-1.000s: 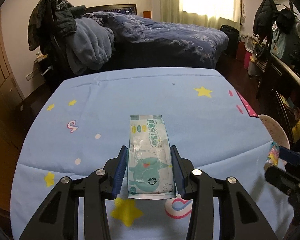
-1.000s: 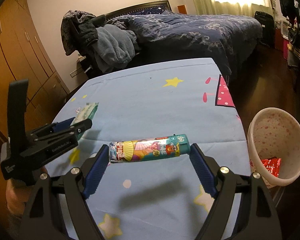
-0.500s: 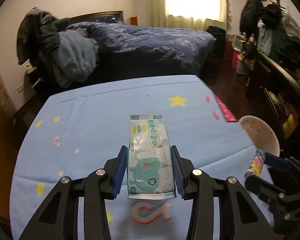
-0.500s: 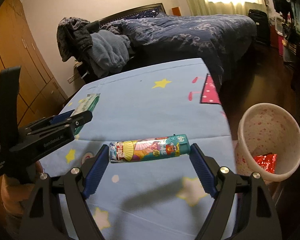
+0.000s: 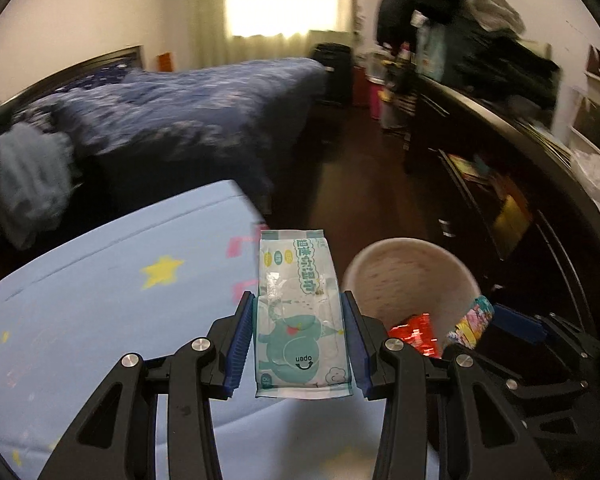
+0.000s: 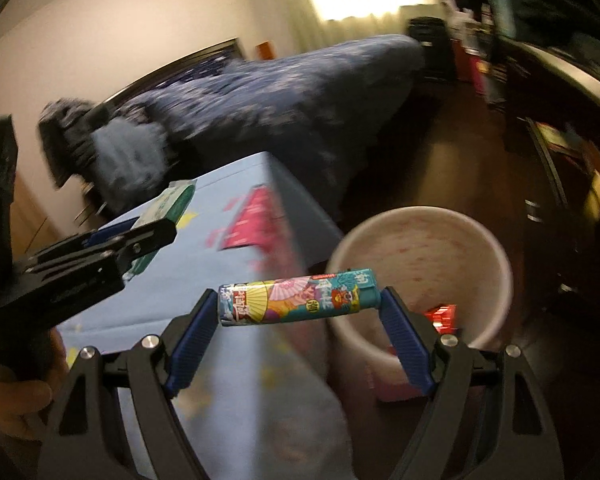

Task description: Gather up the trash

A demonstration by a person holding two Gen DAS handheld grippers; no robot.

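Note:
My left gripper (image 5: 300,340) is shut on a flat green-and-white wet-wipes pack (image 5: 300,312), held lengthwise above the right edge of the blue table (image 5: 100,300). My right gripper (image 6: 298,308) is shut on a colourful tube-shaped wrapper (image 6: 296,296), gripped end to end. It hangs at the near rim of the pink-speckled white bin (image 6: 420,248), which stands on the floor beside the table. A red wrapper (image 6: 440,316) lies inside the bin. In the right wrist view the left gripper (image 6: 156,236) with the pack (image 6: 172,200) shows at left. The bin (image 5: 408,272) sits right of the pack in the left wrist view.
A bed with a dark blue cover (image 5: 188,112) stands beyond the table. Clothes hang over a chair (image 6: 112,148) at the left. A dark cabinet with cluttered shelves (image 5: 500,184) runs along the right, close to the bin. Dark wooden floor (image 5: 352,168) lies between them.
Both grippers have swung right from over the middle of the table to its right edge, rolling as they went. The bin now lies just ahead of both. Both grips are unchanged.

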